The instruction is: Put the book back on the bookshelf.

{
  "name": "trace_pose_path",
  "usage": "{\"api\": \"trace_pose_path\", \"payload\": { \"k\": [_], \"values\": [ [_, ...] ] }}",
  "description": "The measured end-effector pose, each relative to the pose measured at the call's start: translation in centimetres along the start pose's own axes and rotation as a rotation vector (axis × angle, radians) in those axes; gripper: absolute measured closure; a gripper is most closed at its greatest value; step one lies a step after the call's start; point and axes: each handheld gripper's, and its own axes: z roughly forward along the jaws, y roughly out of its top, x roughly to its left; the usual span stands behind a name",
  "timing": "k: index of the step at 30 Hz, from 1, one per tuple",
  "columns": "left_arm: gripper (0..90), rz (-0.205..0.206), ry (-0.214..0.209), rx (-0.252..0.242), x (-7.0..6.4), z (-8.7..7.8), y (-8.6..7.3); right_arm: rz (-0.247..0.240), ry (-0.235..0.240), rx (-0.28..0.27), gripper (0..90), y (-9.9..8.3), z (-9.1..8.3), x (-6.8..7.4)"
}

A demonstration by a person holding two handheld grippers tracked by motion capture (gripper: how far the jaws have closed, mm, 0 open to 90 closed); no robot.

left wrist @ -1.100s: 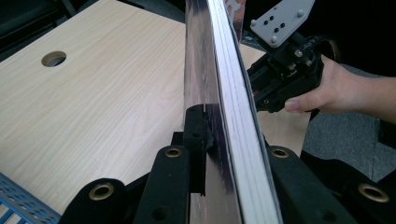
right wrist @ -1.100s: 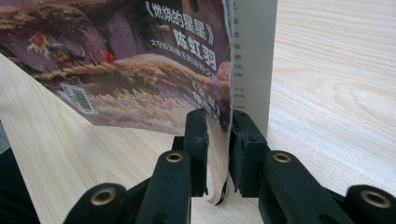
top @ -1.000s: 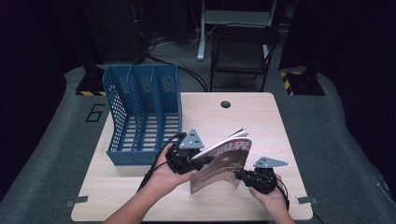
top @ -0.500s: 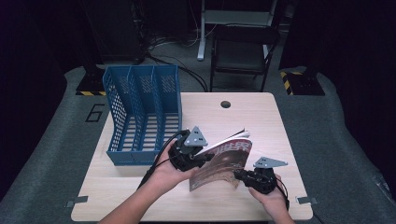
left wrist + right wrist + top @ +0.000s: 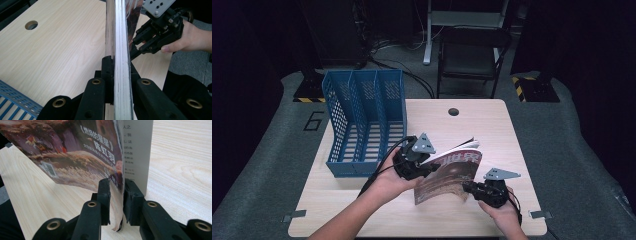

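Both grippers hold the magazine (image 5: 451, 172) up off the bench (image 5: 492, 130), just right of the blue file rack (image 5: 364, 120). The left gripper (image 5: 427, 167) has its jaws squeezed tight on the thick edge. The right gripper (image 5: 468, 187) has its jaws pinched on the bendy cover. I think it should go in a slot, so keep it straight, lift slowly, and move both hands together.

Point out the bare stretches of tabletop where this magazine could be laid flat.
The light wooden table is bare between its round cable hole and the glossy magazine, and along its right edge. It is crowded by the blue slotted file rack on the left and both grippers near the front.
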Motion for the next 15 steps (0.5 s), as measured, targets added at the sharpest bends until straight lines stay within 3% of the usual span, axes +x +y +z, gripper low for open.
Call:
{"api": "trace_pose_path", "payload": {
  "k": [15],
  "values": [
    [82.9,-0.017,-0.015,0.002,0.48,0.02,0.03,0.004,0.001,-0.004,75.1,-0.04,0.07,-0.08]
  ]
}}
